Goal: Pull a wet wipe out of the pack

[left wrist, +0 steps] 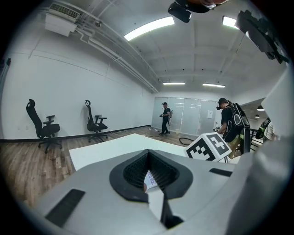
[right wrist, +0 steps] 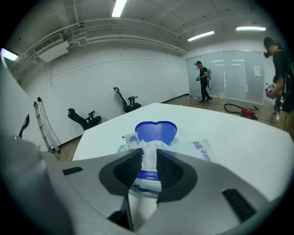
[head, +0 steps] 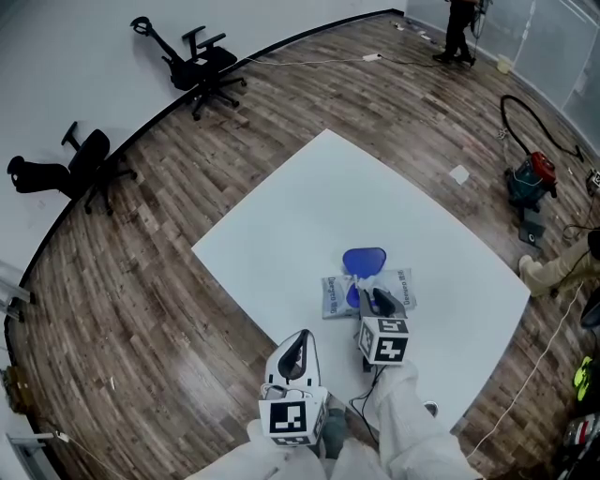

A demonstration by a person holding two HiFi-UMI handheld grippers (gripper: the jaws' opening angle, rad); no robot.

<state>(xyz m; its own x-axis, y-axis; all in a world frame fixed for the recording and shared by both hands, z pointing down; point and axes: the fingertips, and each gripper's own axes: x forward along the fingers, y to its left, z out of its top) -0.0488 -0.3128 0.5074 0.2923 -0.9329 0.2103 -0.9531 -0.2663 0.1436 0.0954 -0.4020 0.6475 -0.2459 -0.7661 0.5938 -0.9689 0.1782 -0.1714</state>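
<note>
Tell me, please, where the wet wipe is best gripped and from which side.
Grip the white tuft of the wet wipe standing up from the pack, coming from the side opposite the open blue lid, as the right gripper does.

White table [head: 319, 206] is standing on a wood-plank floor [head: 141, 281]. Two black office chairs are sitting by the curved white wall, one [head: 204, 64] farther along, the other [head: 82, 165] well apart from it. A red and teal vacuum cleaner [head: 532, 178] is resting on the floor beyond the table's right corner, its black hose [head: 521, 114] looping behind. A small white scrap [head: 458, 173] is lying near it. A person in dark clothes [head: 459, 28] is standing at the far end.
</note>
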